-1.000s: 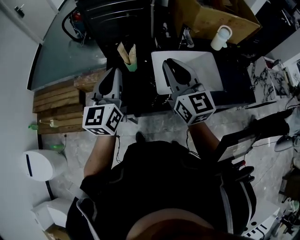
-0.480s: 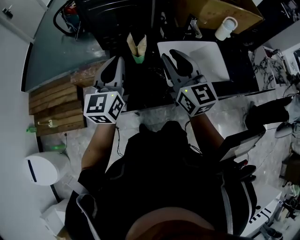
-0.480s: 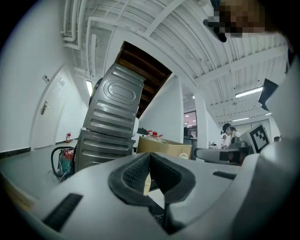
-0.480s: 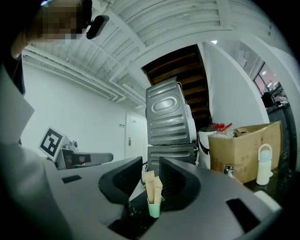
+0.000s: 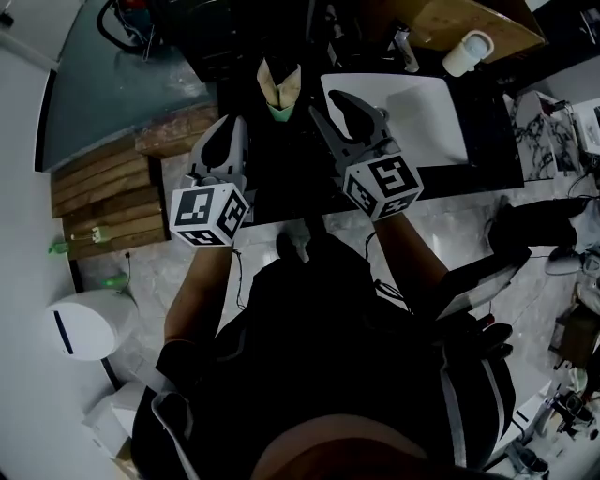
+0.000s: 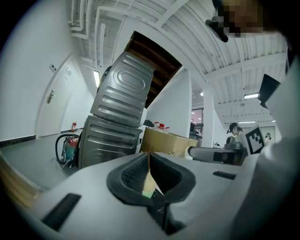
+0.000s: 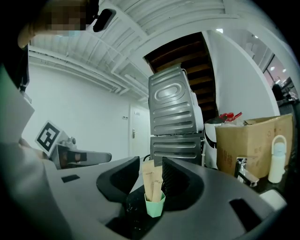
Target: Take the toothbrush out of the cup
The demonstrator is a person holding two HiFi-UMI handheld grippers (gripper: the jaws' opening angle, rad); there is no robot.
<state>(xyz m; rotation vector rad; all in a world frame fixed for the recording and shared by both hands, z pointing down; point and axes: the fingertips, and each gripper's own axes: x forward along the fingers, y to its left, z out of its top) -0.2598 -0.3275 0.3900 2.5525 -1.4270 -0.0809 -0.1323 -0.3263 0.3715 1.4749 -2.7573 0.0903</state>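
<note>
A small green cup stands on the dark counter and holds tan paper-wrapped toothbrushes that stick up out of it. In the right gripper view the cup and the toothbrushes show in the gap between the jaws, farther off and untouched. My right gripper is open; its jaws have just been opening, with nothing pressed between them. To the left of the cup, my left gripper is shut and holds nothing. Just past its tips the cup peeks out.
A white sink lies right of the cup, with a faucet, a white bottle and a cardboard box behind it. Wooden planks and a white bin are at left. A metal appliance stands behind the counter.
The right gripper's jaws have spread from nearly closed to wide open, and it has swung toward the cup. The left gripper stays shut. Both grippers sit lower and closer to the counter's front edge.
</note>
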